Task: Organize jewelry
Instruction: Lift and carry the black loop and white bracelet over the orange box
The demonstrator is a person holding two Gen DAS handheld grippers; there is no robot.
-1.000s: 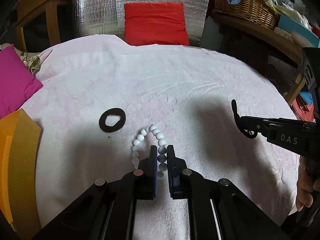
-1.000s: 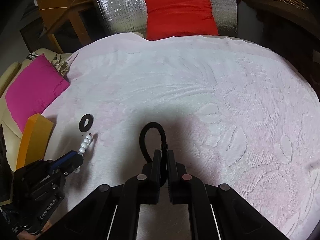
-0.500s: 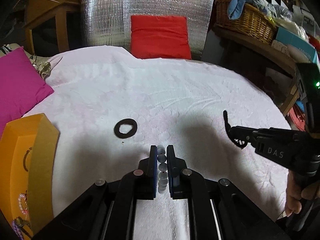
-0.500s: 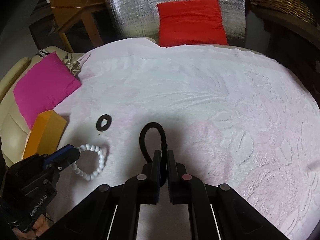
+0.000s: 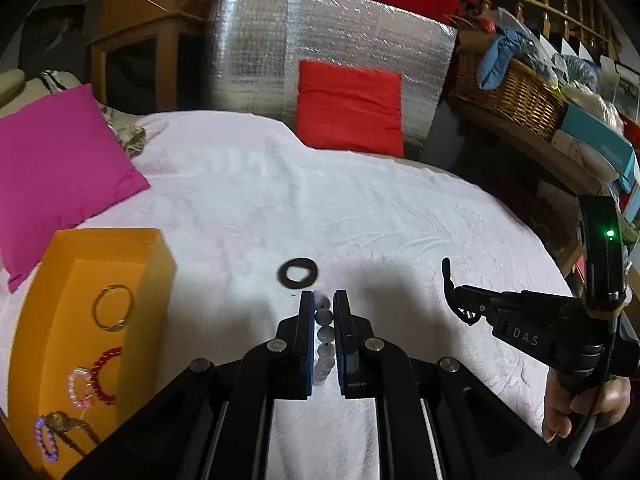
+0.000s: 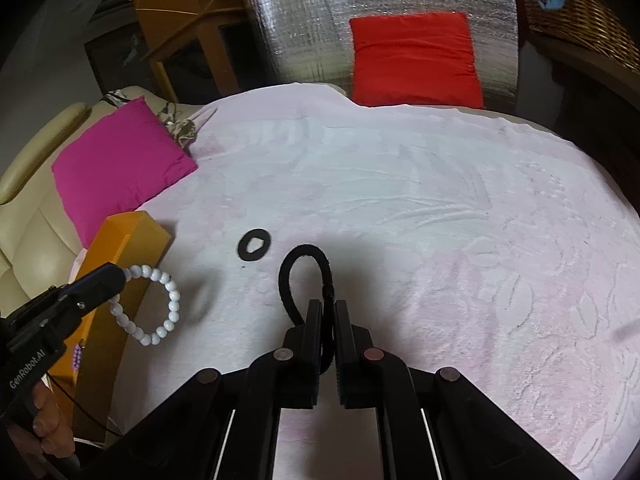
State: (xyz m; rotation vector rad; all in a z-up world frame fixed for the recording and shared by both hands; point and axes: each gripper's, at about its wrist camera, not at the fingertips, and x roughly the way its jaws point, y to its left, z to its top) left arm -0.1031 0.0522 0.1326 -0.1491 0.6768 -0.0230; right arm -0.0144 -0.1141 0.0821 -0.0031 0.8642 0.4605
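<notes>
A: What have the jaws got?

B: The left gripper is closed on a white bead bracelet, beads lined up between its blue pads. From the right wrist view the bracelet hangs as a round loop off the tip, clear of the cloth. The right gripper is clamped tight on a black cord loop, which sticks out forward past the fingertips, long axis along the fingers.

A: And around them?

B: A flat black ring lies on the pale pink bedspread just ahead of the left gripper, nothing between. The orange box sits to the left, open top, holding a thin gold bangle, red beads, pink beads and purple beads.

A: Textures?

B: Smooth glossy beads, matte cord, embossed cloth. A magenta cushion lies beyond the box, a red cushion against silver foil at the far edge.
</notes>
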